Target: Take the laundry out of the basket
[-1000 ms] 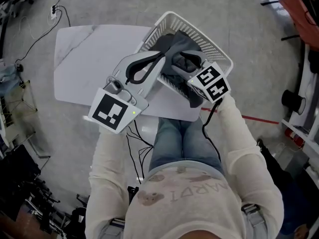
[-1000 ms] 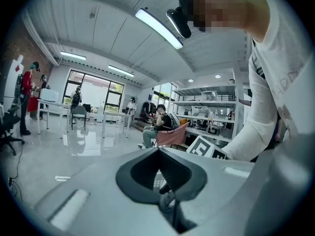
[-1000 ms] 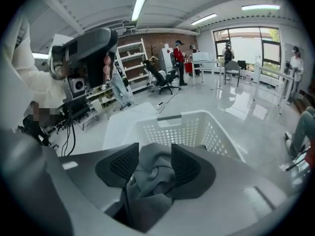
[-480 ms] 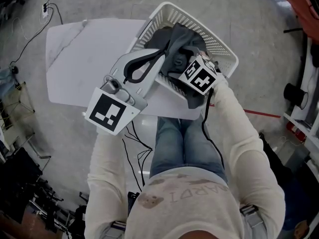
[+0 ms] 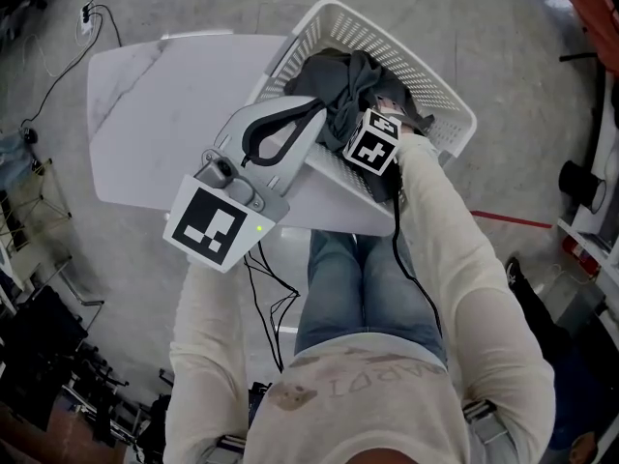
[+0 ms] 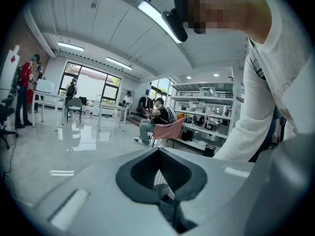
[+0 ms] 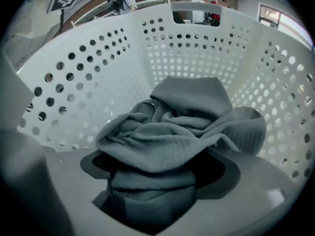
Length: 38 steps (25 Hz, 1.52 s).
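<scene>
1. The left gripper [image 5: 311,114] sits centre-left over the tabletop [image 5: 164,114], its jaws together and empty.
2. The laundry [image 5: 338,85] lies heaped in the basket [image 5: 430,80], upper centre.
3. The right gripper [image 7: 157,173] has jaws that have just been opening wide. They straddle the heap without gripping it. This looks like the reaching step; the next move would be to close on a fold and lift.

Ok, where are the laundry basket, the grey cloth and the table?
laundry basket [image 5: 395,66]: head view, far perforated wall.
grey cloth [image 7: 167,136]: right gripper view, middle of the bundle.
table [image 5: 164,114]: head view, bare top left of basket.
</scene>
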Available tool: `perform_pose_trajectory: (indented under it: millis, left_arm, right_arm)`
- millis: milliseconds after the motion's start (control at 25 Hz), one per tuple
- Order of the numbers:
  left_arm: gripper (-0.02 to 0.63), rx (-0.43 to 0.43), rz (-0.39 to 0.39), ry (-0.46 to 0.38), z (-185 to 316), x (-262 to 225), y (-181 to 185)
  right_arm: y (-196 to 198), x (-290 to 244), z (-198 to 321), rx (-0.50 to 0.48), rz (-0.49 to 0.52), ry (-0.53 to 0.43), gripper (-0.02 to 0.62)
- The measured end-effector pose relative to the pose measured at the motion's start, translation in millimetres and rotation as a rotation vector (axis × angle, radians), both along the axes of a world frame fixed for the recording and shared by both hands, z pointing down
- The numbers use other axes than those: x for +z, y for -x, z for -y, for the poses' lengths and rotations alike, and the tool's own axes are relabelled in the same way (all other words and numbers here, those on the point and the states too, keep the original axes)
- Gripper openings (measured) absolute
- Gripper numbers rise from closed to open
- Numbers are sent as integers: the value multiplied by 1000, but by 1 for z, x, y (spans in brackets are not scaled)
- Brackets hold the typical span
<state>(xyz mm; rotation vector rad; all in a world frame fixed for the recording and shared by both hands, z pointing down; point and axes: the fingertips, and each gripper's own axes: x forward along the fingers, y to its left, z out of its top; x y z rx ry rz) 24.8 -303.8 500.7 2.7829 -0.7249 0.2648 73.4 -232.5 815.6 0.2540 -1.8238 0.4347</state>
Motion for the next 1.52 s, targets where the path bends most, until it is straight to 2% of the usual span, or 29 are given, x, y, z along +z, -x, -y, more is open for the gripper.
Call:
perform_pose_trajectory:
  millis: [320,520,640,760,840,1000,1200,1520]
  left_arm:
    - [97,-2,7,28,9,18,10]
    - [97,-11,3,47,15,30,13]
    - [97,-16,-5,52,17,34,14]
    - [97,-17,-11,58,18,35,12]
    - [97,-16,-8,63,20,37,12]
    - [97,-22,-3,59,21,38,9]
    - [97,-24,9,47,14,26,3]
    - [97,-78,16,19,2,3,5]
  right_arm:
    - [1,36,0,27,-45,71,497]
    - [1,42,6,31,-64,59,475]
    - [4,41,2,38,-57,56,415]
    - [5,39,-3,51,-69,54,294]
    - [7,40,-2,63,-67,59,281]
    - [8,41,1,81,-39,71,274]
    - [2,21,4,104,9,29,190]
    - [6,-44,24,218,177,-38,176]
